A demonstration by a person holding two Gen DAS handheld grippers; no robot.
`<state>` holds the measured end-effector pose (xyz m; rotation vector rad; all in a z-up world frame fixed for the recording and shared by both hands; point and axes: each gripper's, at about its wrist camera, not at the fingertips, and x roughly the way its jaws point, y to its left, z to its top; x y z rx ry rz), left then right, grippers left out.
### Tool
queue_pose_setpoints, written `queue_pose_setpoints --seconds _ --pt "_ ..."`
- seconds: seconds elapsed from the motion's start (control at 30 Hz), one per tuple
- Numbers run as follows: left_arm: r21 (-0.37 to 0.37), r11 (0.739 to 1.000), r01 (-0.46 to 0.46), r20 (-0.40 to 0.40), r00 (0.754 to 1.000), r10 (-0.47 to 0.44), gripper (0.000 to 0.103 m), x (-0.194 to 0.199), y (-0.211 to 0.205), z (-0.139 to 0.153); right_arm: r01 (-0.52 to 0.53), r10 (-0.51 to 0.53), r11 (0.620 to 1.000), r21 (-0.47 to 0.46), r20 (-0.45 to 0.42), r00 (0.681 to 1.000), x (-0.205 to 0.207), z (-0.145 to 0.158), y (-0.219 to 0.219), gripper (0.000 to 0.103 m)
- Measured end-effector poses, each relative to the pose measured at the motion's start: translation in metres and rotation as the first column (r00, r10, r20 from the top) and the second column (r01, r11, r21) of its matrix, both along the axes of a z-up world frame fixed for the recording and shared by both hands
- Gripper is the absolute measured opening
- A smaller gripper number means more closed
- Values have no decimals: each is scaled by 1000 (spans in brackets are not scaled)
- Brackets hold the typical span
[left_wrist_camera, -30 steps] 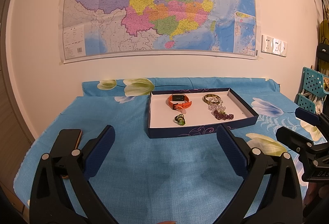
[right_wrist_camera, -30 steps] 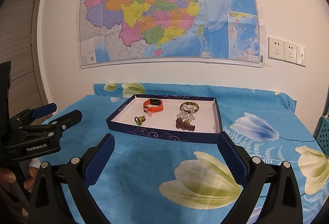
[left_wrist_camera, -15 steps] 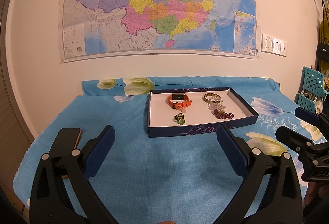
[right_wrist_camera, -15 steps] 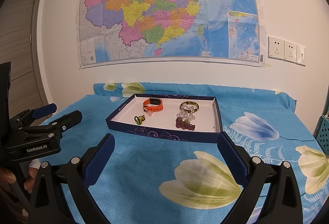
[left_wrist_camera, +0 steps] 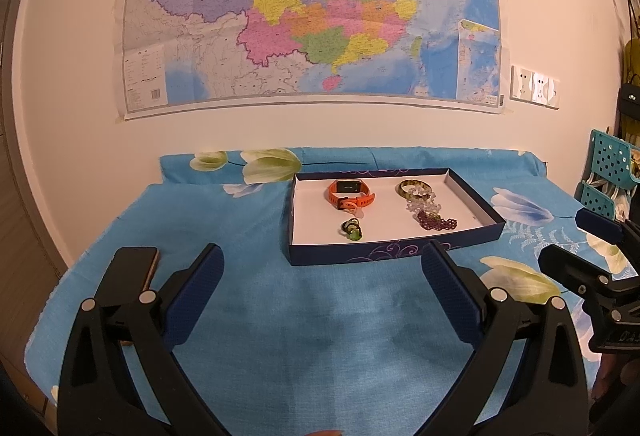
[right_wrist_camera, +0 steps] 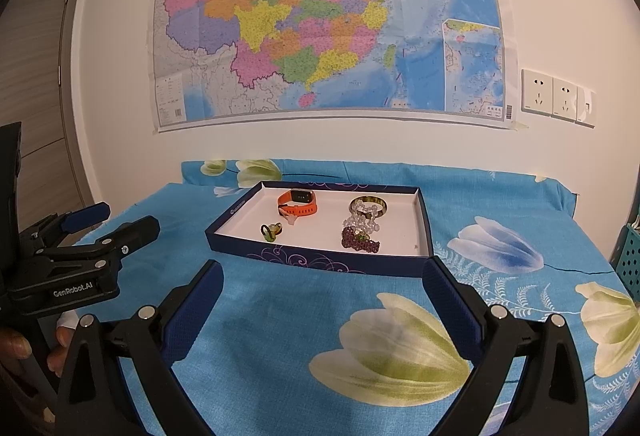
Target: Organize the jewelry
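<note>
Fingers wide on left gripper (left_wrist_camera: pixel 322 276) and right gripper (right_wrist_camera: pixel 322 292), both empty; jewelry sits in tray (right_wrist_camera: pixel 320 262) beyond; orange watch (right_wrist_camera: pixel 298 203) light, springy: pinch strap; bead strand (right_wrist_camera: pixel 360 238) limp, slippery.

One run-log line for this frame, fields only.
left gripper: open, empty | right gripper: open, empty | tray: orange watch, bangle, bead bracelets, green ring | stage: pre-grasp

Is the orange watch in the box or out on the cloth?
In. The orange watch lies on the white floor of the box, inside its walls.
</note>
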<state>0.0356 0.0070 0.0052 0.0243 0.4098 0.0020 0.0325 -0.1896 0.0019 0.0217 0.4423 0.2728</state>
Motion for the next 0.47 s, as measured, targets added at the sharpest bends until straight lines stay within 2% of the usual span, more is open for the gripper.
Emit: queue_pose_setpoints --seconds 0.3,0.4,0.47 --pt "-1 1000 10 -33 999 -10 97 6 2 -7 -3 2 1000 -24 -17 1000 5 -7 -3 96" --pt "-29 1000 5 -60 998 -7 98 11 8 -10 12 -15 998 -55 -65 998 15 -15 -19 96" --pt "-47 999 -9 -85 996 5 97 17 16 -15 63 -74 994 -89 -122 990 31 -25 -42 96"
